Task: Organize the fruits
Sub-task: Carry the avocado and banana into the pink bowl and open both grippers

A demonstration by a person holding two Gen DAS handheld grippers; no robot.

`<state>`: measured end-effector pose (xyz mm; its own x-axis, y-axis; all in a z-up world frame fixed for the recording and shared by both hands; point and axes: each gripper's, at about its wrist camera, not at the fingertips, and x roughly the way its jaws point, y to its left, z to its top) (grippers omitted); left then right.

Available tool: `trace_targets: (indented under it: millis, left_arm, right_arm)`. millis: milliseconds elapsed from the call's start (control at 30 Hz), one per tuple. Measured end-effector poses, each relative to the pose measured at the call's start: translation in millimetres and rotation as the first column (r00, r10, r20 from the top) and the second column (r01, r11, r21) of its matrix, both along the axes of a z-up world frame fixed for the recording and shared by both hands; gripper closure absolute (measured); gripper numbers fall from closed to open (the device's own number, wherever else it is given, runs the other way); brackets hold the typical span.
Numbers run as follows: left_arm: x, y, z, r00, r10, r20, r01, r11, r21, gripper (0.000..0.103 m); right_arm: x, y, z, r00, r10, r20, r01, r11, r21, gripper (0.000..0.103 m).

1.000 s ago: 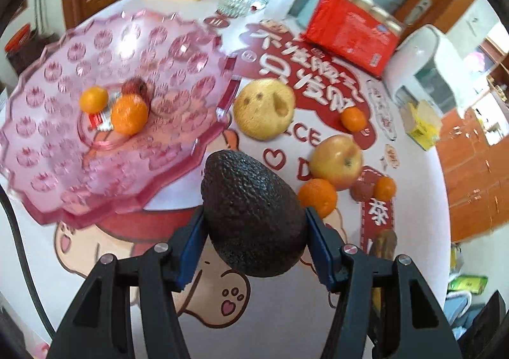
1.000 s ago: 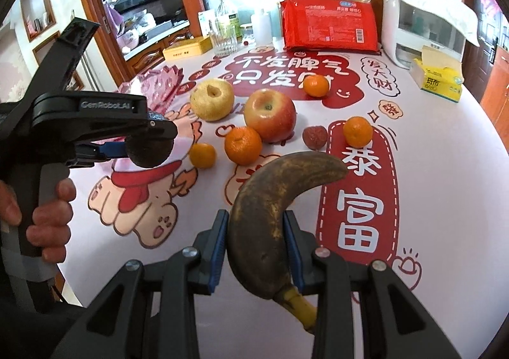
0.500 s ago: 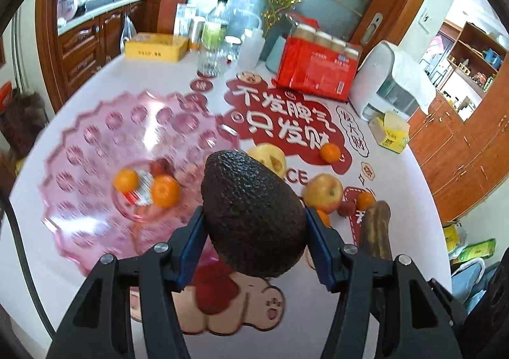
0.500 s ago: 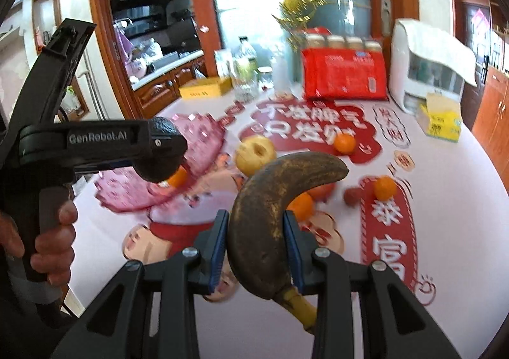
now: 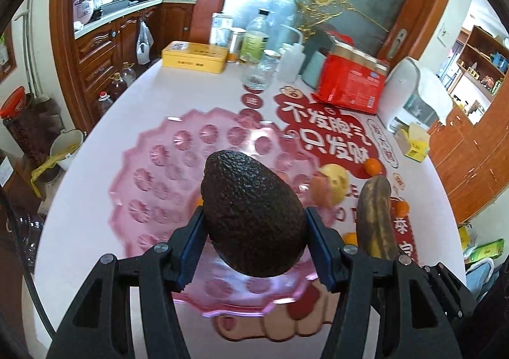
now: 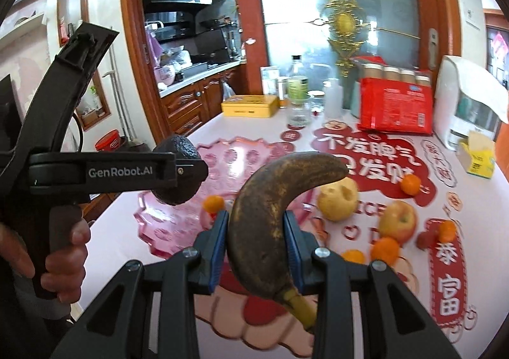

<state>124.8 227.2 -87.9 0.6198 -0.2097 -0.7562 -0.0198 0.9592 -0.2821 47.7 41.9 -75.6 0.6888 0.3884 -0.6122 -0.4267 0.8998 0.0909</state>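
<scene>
Dark, pebbly avocado [image 5: 254,216] in left claw [image 5: 253,241]; browned banana [image 6: 270,219] w/ right claw [image 6: 256,244].

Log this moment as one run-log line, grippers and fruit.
left gripper: shut on avocado, above pink tray | right gripper: shut on banana | apple, pear on table

Black hand-held gripper [image 5: 254,251] — blue pads [image 5: 187,247]

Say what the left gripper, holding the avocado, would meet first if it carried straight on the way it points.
Most likely the pink fruit plate: the left gripper and its avocado hang over it, angled down. Depth is uncertain.
</scene>
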Motion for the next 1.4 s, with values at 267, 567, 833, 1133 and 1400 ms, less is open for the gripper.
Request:
trace_targets:
  millis: [267,567,833,1133,1400]
  left_arm:
    - [21.8,44.2,-22.7,0.998,0.005,-0.064,-0.003,1.0,0.027,0.045]
    - [48.5,61.2,-61.6,0.984,-0.009,-0.18,0.01,1.0,0.003,0.045]
    - [55.2,64.0,-77.6,0.968,0.006,-0.251,-0.009,1.0,-0.012,0.044]
    - [44.5,58.0,-59.4,0.982,0.003,-0.189,-0.001,1.0,0.006,0.034]
    - [32.7,47.9,-51.9,0.982,-0.021,-0.186,0.02,1.0,-0.008,0.032]
  right_arm:
    - [19.4,50.3,-18.4,0.998,0.053,-0.029,-0.053,0.998,-0.015,0.069]
    - [43.0,73.8,-48.8,0.992,0.046,-0.121,-0.052,0.998,-0.047,0.069]
    - [49.4,74.5,-57.1,0.99,0.018,-0.141,-0.03,0.997,-0.077,0.061]
    - [49.2,53.5,-55.8,0.985,-0.05,-0.166,0.046,0.999,-0.029,0.057]
    - [27.5,41.1,-53.3,0.981,-0.071,-0.179,0.068,0.997,-0.024,0.057]
